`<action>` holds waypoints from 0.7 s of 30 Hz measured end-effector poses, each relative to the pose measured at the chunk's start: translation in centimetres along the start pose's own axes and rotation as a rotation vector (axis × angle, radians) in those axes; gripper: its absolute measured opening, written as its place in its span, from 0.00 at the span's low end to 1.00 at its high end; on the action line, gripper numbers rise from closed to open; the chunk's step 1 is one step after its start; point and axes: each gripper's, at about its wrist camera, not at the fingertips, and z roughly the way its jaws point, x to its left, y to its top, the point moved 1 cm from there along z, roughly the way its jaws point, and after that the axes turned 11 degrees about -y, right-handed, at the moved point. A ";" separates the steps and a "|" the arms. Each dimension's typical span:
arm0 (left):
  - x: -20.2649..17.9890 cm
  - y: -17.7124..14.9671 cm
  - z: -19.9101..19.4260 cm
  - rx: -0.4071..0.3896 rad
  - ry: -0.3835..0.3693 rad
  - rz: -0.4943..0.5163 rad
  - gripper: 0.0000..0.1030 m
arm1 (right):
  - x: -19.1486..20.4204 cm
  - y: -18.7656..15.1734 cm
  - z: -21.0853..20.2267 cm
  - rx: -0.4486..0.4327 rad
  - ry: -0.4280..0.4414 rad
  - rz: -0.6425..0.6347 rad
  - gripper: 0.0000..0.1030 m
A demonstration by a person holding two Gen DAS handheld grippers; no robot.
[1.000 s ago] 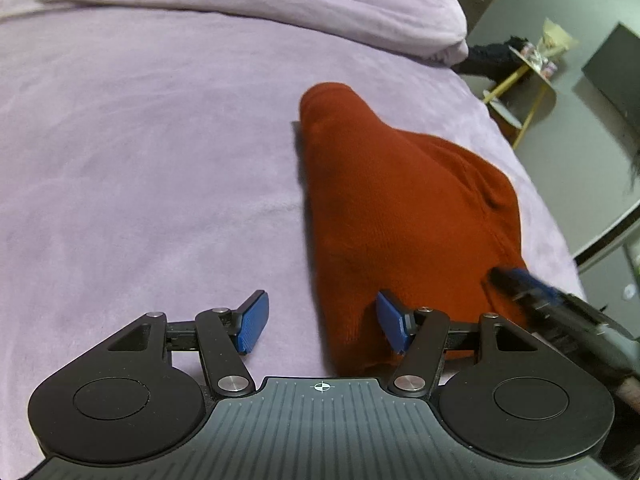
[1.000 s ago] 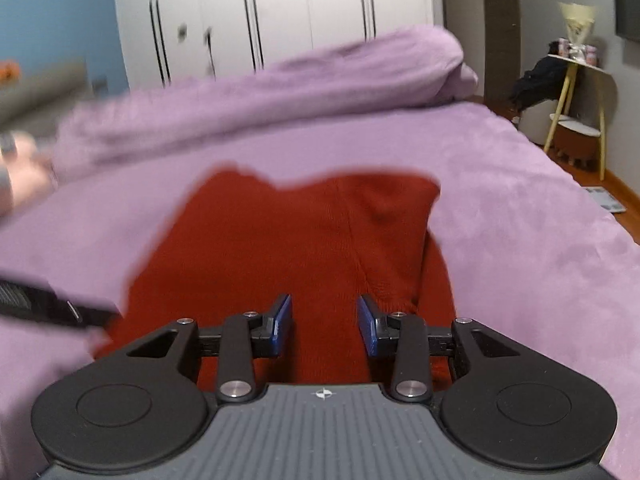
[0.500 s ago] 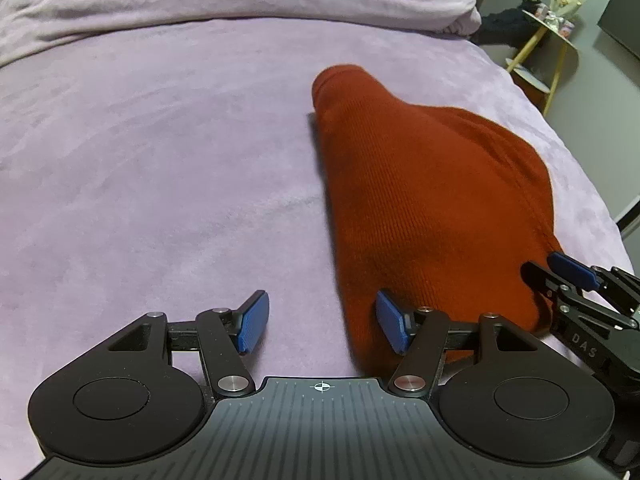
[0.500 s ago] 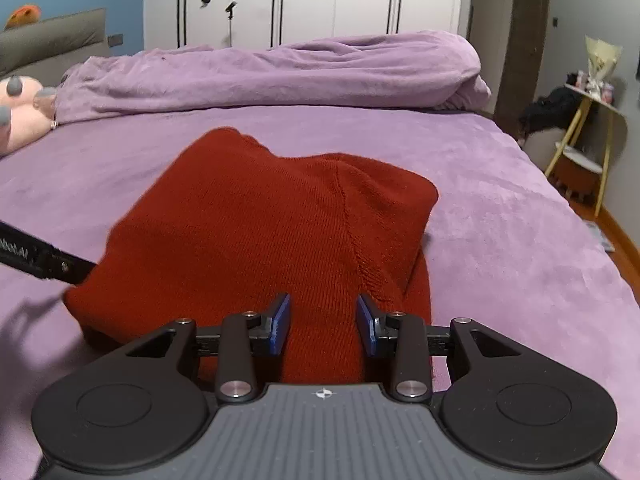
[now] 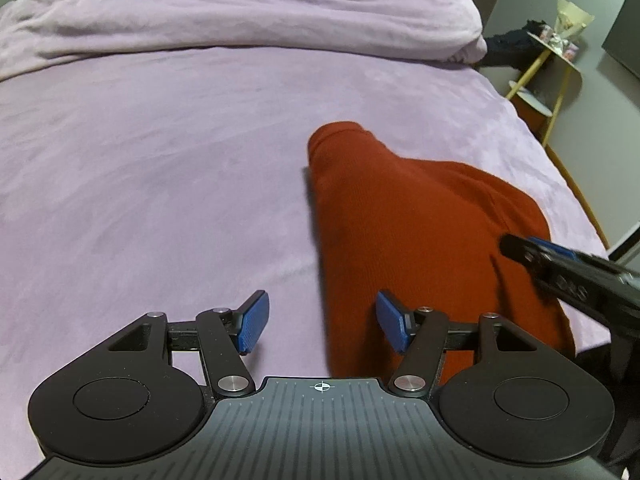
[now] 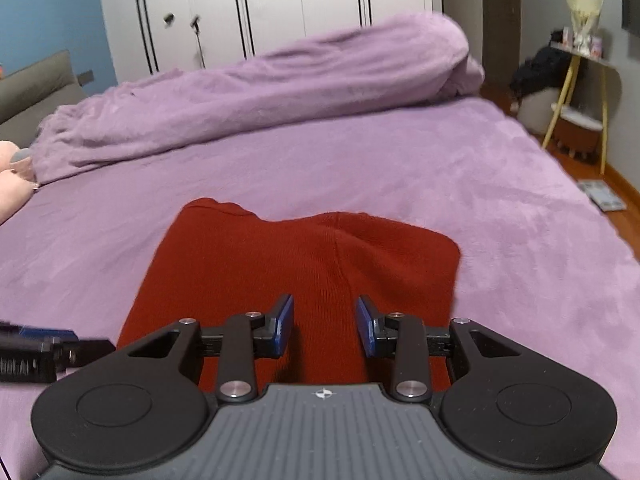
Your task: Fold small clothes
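Observation:
A folded rust-red knit garment (image 5: 420, 220) lies flat on the purple bed cover (image 5: 160, 180); it also shows in the right wrist view (image 6: 304, 256). My left gripper (image 5: 322, 326) is open and empty, over the garment's left edge at its near end. My right gripper (image 6: 324, 328) is open and empty, just above the garment's near middle. The right gripper also shows in the left wrist view (image 5: 560, 276) over the garment's right side, and the left gripper shows at the left edge of the right wrist view (image 6: 52, 352).
A rolled purple duvet (image 6: 260, 88) lies across the far side of the bed. White wardrobes (image 6: 280, 4) stand behind it. A yellow-legged side table (image 6: 576, 92) stands on the floor to the right, past the bed's edge. A pink plush toy (image 6: 10, 184) lies at the far left.
Both grippers have pulled back and risen a little from the garment, so more of the bed shows. The garment lies as before. Both stay open.

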 end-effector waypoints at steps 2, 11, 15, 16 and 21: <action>-0.3 0.5 0.8 0.006 0.010 0.012 0.64 | 0.0 0.7 2.1 0.038 -0.040 -0.005 0.32; 3.7 -0.3 0.9 -0.004 -0.217 -0.077 0.71 | -6.0 -1.3 0.5 -0.003 0.082 0.137 0.66; 6.1 -0.8 1.6 0.018 -0.403 -0.181 0.72 | -10.8 -3.4 0.0 0.101 0.206 0.249 0.71; 6.2 -0.8 2.1 0.023 -0.424 -0.199 0.72 | -11.7 -3.8 0.5 0.146 0.241 0.287 0.71; 6.1 -0.1 5.3 0.079 -0.488 -0.290 0.72 | -14.3 -4.9 3.9 0.268 0.397 0.492 0.70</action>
